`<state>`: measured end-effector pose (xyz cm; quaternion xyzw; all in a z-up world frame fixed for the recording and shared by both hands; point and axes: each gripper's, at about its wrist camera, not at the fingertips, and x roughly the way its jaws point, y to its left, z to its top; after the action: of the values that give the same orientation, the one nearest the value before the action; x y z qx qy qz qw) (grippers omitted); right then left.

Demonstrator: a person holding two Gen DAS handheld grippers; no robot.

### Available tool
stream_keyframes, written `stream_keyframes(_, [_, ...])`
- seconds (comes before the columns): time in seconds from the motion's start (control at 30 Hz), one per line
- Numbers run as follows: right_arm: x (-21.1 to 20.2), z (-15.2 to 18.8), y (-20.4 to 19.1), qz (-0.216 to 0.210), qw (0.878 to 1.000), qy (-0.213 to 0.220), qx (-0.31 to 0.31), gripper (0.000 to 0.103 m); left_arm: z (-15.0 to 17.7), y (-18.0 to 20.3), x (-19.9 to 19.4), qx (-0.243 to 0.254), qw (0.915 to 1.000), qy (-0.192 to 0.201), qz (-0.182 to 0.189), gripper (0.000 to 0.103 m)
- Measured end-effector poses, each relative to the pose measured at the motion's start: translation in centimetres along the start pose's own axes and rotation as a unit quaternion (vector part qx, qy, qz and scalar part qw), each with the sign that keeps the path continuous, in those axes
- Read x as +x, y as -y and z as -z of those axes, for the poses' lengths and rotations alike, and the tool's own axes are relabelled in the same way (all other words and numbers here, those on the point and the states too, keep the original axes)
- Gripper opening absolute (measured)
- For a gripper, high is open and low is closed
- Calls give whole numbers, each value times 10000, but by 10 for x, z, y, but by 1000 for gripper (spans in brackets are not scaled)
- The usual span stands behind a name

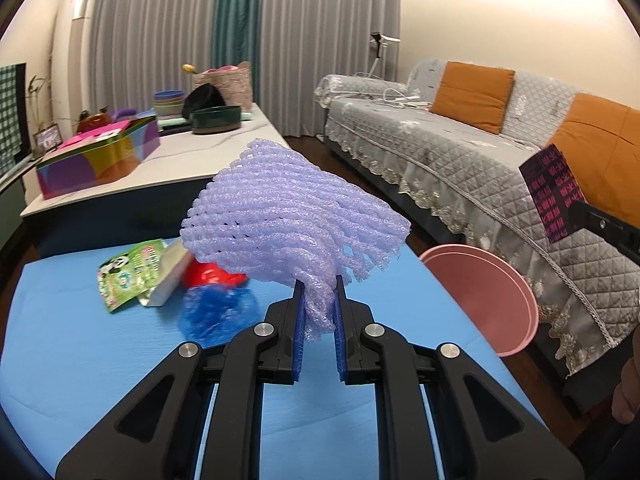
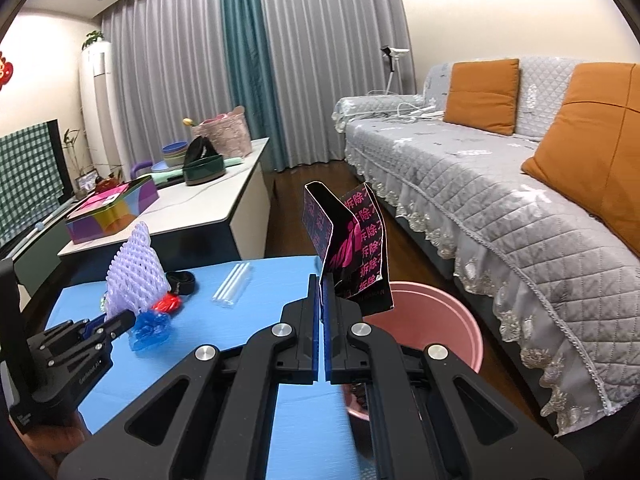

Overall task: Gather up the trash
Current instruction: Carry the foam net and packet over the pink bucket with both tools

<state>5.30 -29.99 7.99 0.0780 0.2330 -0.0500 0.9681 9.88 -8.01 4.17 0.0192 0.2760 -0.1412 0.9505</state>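
Left wrist view: left tool [image 1: 319,286] grips purple foam net [image 1: 288,208] above blue table [image 1: 80,344].

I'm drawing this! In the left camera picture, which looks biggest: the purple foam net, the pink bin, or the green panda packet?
1. Foam net, though it is nearest the camera, so that is unsure.
2. Pink bin, partly hidden.
3. Panda packet.
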Motion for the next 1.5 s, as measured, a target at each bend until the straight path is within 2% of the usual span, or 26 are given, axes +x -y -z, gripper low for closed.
stream_keyframes(0.7, [14, 2, 55, 431, 9979, -47, 477, 2, 6, 46, 23, 338, 9986, -125, 395, 12])
stream_keyframes(1.5, [46, 13, 89, 557, 9941, -271, 896, 2, -10, 93, 55, 623, 9941, -178, 870, 12])
